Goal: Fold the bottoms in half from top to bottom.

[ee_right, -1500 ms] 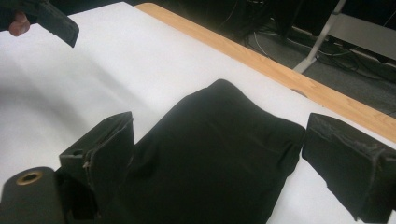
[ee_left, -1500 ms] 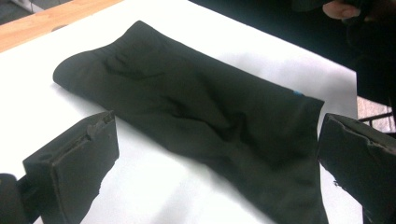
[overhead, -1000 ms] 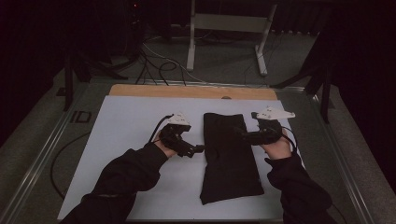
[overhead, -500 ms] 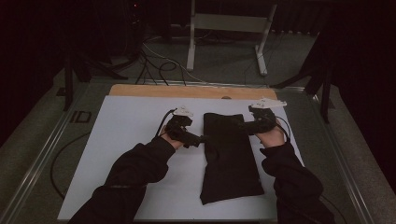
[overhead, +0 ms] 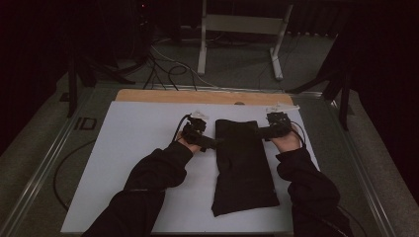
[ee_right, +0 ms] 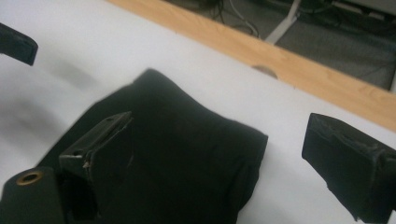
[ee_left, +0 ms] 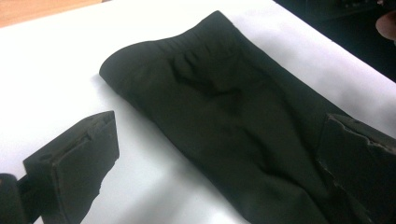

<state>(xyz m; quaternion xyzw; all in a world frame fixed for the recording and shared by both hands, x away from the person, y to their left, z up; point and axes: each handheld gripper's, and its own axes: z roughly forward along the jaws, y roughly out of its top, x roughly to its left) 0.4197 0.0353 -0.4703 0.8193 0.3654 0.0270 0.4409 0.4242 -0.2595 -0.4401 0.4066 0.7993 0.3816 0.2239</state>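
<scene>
Evidently both sets of tongs, left [overhead: 213, 142] and right [overhead: 259, 131], stood released astride the upper corners of the folded black garment [overhead: 244, 165] lying flat on the white bench [overhead: 133, 143], where a shallow pinch might catch only the top layer and unfold it.

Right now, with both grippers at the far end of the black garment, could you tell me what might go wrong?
The left gripper and right gripper are open at the black garment's waistband end. Risks: a jaw may pinch just one layer of the folded cloth, or close unevenly, so the garment may skew on the white table sheet.
</scene>
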